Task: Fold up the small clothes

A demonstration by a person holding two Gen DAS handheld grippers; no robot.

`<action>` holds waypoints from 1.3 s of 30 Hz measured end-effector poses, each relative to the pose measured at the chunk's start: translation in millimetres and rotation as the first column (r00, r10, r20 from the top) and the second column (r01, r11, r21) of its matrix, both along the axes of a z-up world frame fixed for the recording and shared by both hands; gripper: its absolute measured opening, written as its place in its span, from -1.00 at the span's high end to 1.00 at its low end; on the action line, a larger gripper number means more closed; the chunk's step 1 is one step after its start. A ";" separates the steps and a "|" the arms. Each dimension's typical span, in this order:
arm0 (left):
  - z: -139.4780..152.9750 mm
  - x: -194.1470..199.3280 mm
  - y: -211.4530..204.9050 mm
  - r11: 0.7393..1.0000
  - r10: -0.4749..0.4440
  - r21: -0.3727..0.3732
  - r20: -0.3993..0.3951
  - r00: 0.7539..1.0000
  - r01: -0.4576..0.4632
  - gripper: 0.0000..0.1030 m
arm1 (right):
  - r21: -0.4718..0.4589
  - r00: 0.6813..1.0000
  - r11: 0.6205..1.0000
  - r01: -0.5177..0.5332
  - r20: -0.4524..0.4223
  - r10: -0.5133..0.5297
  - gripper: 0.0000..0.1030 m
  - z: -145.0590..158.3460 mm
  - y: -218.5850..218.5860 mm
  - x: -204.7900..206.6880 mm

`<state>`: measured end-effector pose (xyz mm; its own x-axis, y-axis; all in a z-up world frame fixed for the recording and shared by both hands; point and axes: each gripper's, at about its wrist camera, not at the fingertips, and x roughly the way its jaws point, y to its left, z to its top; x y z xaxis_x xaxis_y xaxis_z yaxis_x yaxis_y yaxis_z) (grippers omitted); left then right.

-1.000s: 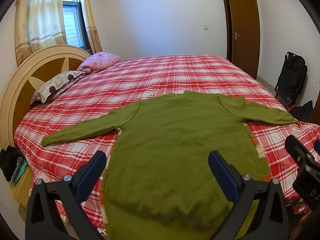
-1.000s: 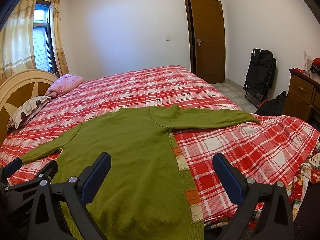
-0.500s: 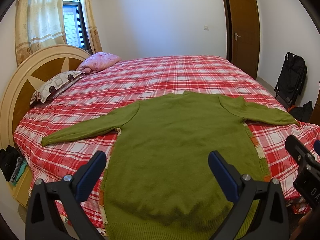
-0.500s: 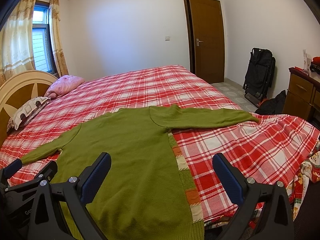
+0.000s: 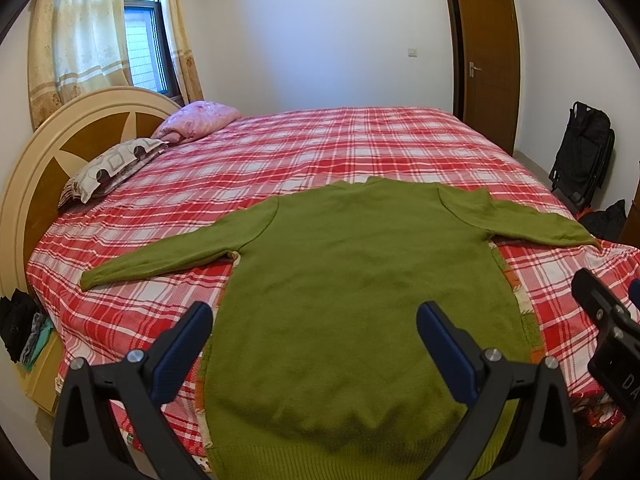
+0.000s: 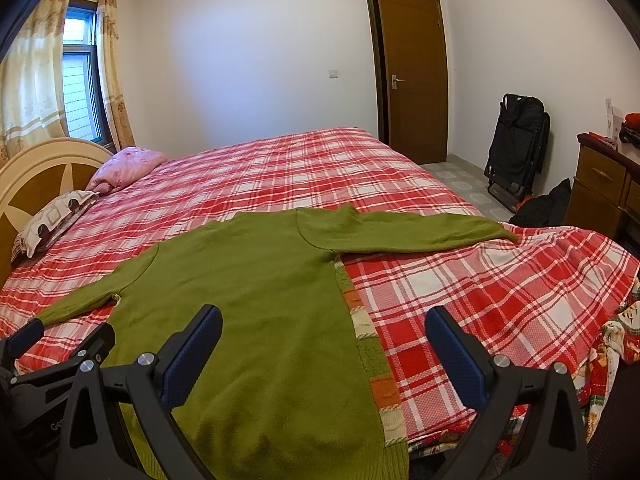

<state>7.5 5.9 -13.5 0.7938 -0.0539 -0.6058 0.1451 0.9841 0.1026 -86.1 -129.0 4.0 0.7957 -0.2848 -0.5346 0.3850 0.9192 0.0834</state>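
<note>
A green long-sleeved sweater lies flat on the red plaid bed, hem nearest me, both sleeves spread out to the sides. It also shows in the right wrist view. My left gripper is open and empty, hovering above the sweater's lower body. My right gripper is open and empty, above the sweater's right side seam near the hem. The left gripper's body shows at the right wrist view's lower left.
Two pillows lie by the wooden headboard at the left. A brown door, a black folded chair and a wooden dresser stand to the right. A patterned cloth hangs at the bed's right corner.
</note>
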 end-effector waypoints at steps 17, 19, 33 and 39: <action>40.0 88.1 76.9 0.982 0.182 -0.054 0.066 0.981 -0.178 -1.00 | 0.095 0.983 0.979 0.182 -0.003 -0.183 -0.97 -2.7 -148.4 38.4; 52.4 104.3 91.2 0.972 0.232 -0.057 0.100 0.967 -0.228 -1.00 | 0.172 0.973 0.959 0.227 -0.004 -0.229 -0.97 -5.0 -196.8 45.9; -1.5 154.1 72.9 0.971 0.195 -0.135 -0.029 0.980 -0.197 -1.00 | 0.537 0.883 0.704 0.464 -0.223 -0.412 -0.19 -82.5 -416.7 92.3; -13.9 165.0 52.4 0.979 0.180 -0.091 -0.059 0.982 -0.185 -1.00 | 0.554 0.861 0.660 0.507 -0.308 -0.404 -0.16 -112.2 -437.8 120.9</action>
